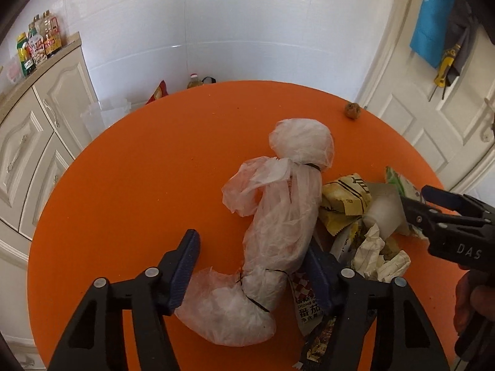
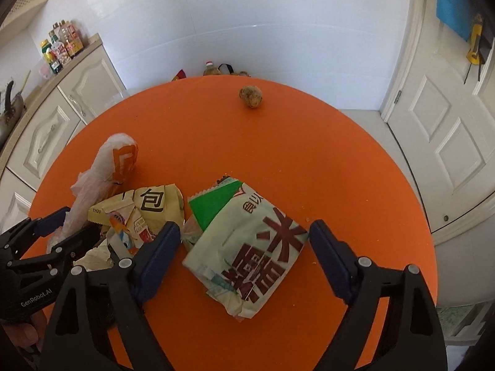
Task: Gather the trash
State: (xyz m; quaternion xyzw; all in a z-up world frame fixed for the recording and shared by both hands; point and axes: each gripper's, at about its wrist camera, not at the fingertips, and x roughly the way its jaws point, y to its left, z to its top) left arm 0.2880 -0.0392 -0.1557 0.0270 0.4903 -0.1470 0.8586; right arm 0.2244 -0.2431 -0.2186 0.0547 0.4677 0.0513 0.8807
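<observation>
- Two hand-held grippers hang over the orange tabletop (image 2: 309, 160), and the step in hand seems to be the first grasp of the trash.
- Left hand-held gripper (image 1: 250, 266) is half open around the tied plastic bundle (image 1: 278, 216); its pads do not yet press it.
- Right hand-held gripper (image 2: 244, 247) stands wide open around the green wrapper (image 2: 247, 247) and holds nothing.
- Yellow wrappers (image 2: 154, 207) lie between the two, so closing calls for care not to catch them.
- One brown lump (image 2: 250, 96) sits near the far edge, well apart, with free room around it.
</observation>
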